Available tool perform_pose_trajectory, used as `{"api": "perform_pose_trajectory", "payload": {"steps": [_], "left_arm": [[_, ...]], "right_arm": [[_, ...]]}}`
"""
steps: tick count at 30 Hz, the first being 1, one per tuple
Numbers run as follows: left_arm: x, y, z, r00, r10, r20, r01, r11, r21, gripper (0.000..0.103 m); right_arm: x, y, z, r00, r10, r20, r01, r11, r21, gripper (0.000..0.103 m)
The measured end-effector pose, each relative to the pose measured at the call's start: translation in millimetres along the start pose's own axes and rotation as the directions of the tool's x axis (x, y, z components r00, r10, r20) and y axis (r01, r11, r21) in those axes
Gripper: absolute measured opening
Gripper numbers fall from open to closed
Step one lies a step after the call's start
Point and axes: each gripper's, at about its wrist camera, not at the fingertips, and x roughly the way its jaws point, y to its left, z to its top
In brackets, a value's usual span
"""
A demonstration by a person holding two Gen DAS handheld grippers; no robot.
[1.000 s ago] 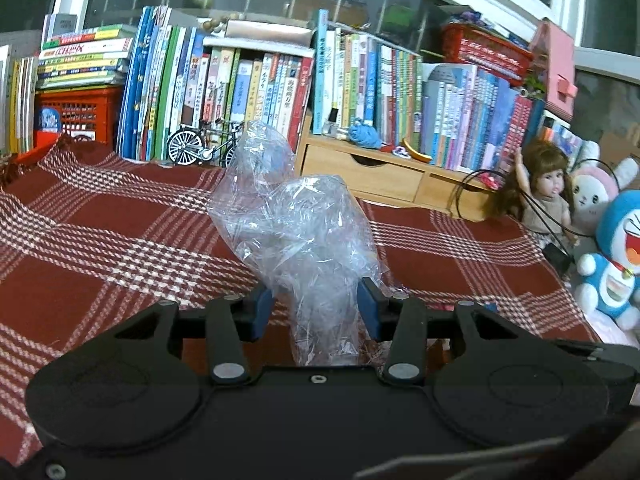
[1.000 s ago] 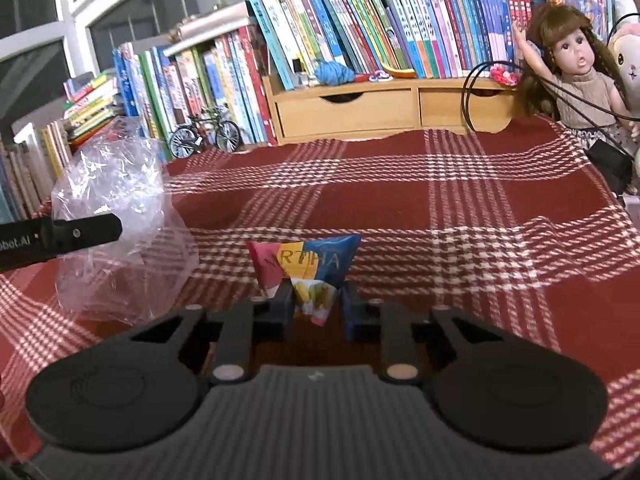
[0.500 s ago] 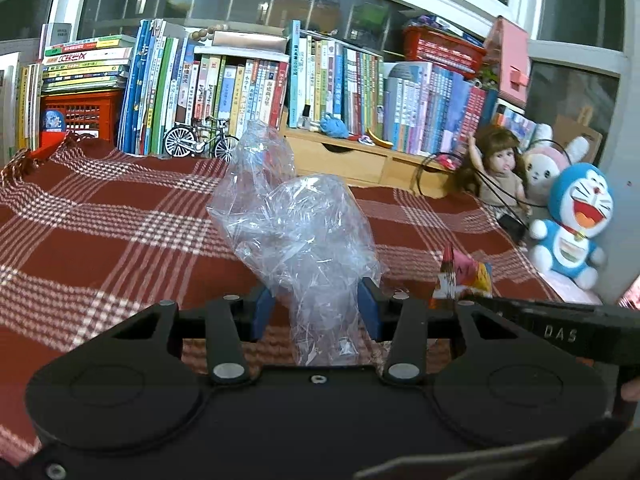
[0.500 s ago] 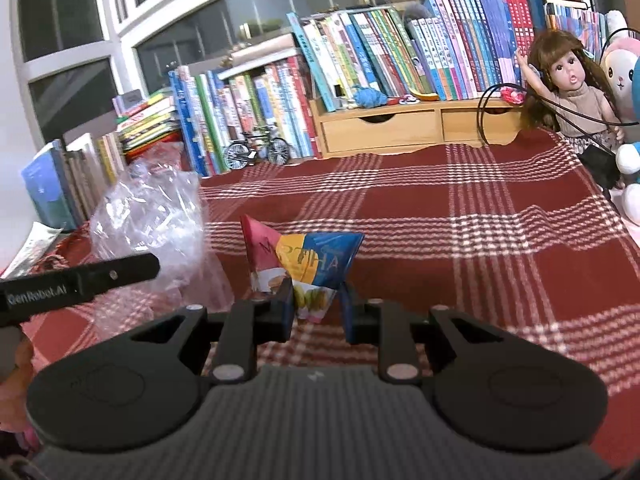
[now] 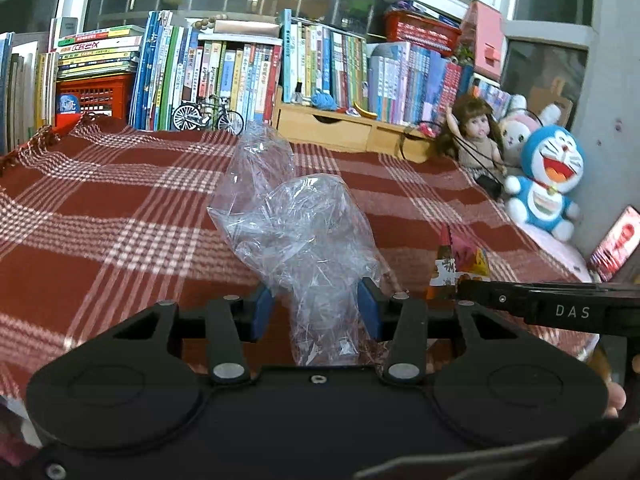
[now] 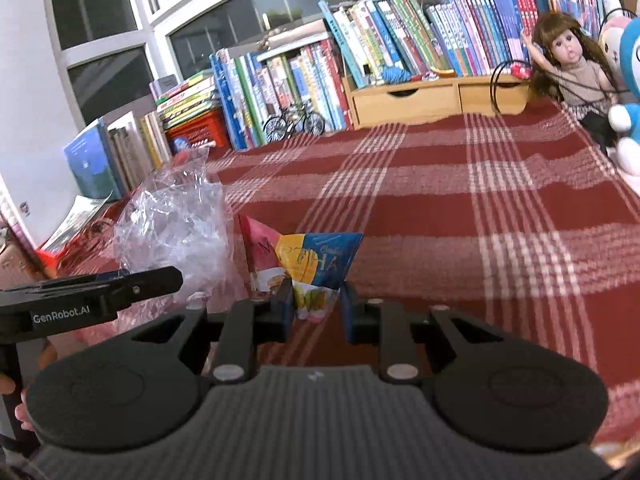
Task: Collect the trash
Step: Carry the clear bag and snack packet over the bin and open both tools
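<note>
My left gripper (image 5: pixel 316 312) is shut on a crumpled clear plastic bag (image 5: pixel 296 232), which stands up between its blue pads above the red plaid cloth (image 5: pixel 100 216). My right gripper (image 6: pixel 314 312) is shut on a colourful snack wrapper (image 6: pixel 308 264), pink, yellow and blue. The wrapper (image 5: pixel 460 264) also shows at the right of the left wrist view, ahead of the right gripper's black finger. In the right wrist view the plastic bag (image 6: pixel 176 220) hangs at the left, beside the left gripper's finger (image 6: pixel 100 296).
Rows of books (image 5: pixel 240 68), a red crate (image 5: pixel 92 96), a small model bicycle (image 5: pixel 208 116) and a wooden drawer unit (image 5: pixel 332 128) line the back. A doll (image 5: pixel 476 136) and plush toys (image 5: pixel 548 184) sit at the right edge of the cloth.
Both grippers have drawn back from the shelf, each carrying its piece of trash. The books look farther off and the plush toys and right gripper have come into the left wrist view.
</note>
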Motion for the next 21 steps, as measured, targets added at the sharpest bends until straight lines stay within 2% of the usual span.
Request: {"api": "perform_pose_trajectory", "payload": {"steps": [8, 13, 17, 21], "left_arm": [[-42.5, -8.3, -38.5, 1.000, 0.006, -0.030, -0.004, 0.999, 0.052, 0.043], [-55.7, -13.7, -68.5, 0.993, 0.006, -0.121, 0.008, 0.994, 0.110, 0.043], [-55.4, -17.4, -93.7, 0.977, 0.016, -0.215, 0.017, 0.988, 0.151, 0.043], [-44.8, -19.9, -117.6, 0.949, 0.046, -0.312, 0.017, 0.980, 0.196, 0.043]], "right_arm": [[-30.2, 10.5, -42.4, 0.997, 0.020, -0.072, -0.022, 0.999, -0.028, 0.028], [-38.5, 20.5, -67.9, 0.991, 0.031, -0.131, -0.041, 0.997, -0.071, 0.028], [-35.1, 29.0, -92.9, 0.978, 0.031, -0.204, -0.054, 0.993, -0.106, 0.028], [-24.9, 33.4, -116.8, 0.959, 0.023, -0.282, -0.058, 0.992, -0.115, 0.028]]}}
